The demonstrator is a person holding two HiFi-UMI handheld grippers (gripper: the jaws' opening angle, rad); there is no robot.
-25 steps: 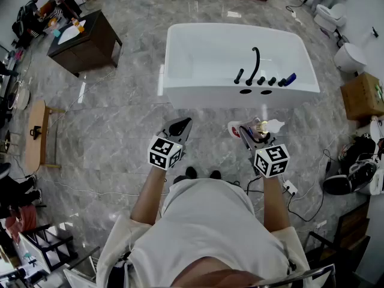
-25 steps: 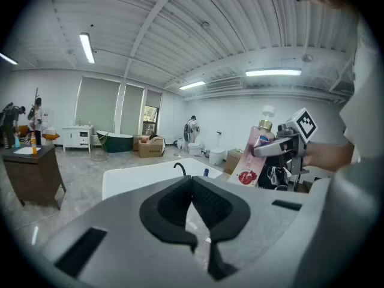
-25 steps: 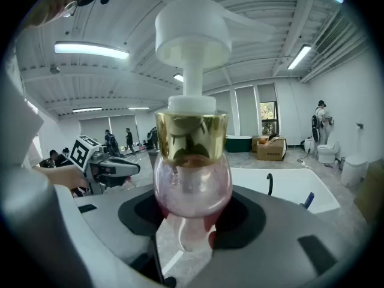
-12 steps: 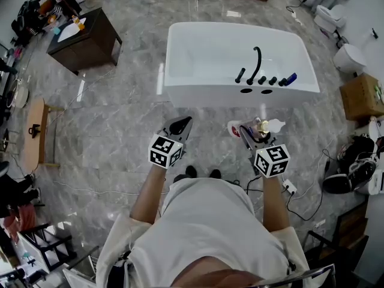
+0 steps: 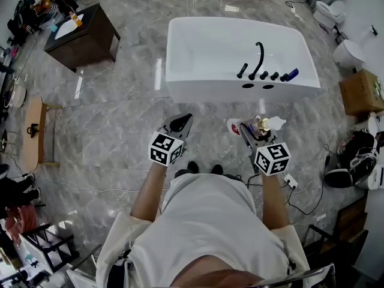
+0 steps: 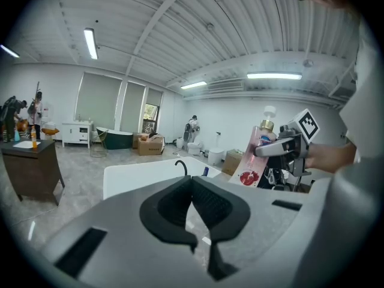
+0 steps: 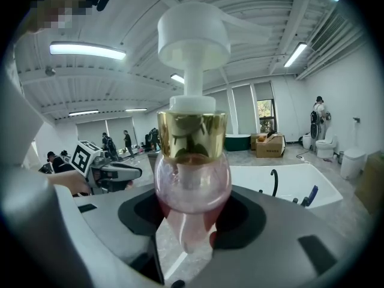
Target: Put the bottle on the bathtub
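A pink pump bottle (image 5: 261, 124) with a gold collar and white pump head lies across my right gripper (image 5: 252, 131), which is shut on it. Seen from the right gripper view, the bottle (image 7: 192, 179) fills the middle, clamped between the jaws. The white bathtub (image 5: 198, 47) with a black faucet (image 5: 258, 57) stands on the floor ahead of both grippers, a short way off. My left gripper (image 5: 182, 123) hangs beside the right one, shut and empty. From the left gripper view the bottle (image 6: 259, 155) shows at right, with the tub (image 6: 141, 176) behind my jaws.
A blue item (image 5: 290, 75) rests on the tub's rim beside the black knobs. A dark cabinet (image 5: 84, 38) stands at far left, a wooden bench (image 5: 36, 131) nearer. Cardboard box (image 5: 360, 95) and toilets (image 5: 349, 54) line the right. A cable and power strip (image 5: 290, 186) lie by my right foot.
Both grippers have drifted slightly across the floor with the person, and the tub sits a little higher in the head view. The bottle stays in the right jaws.
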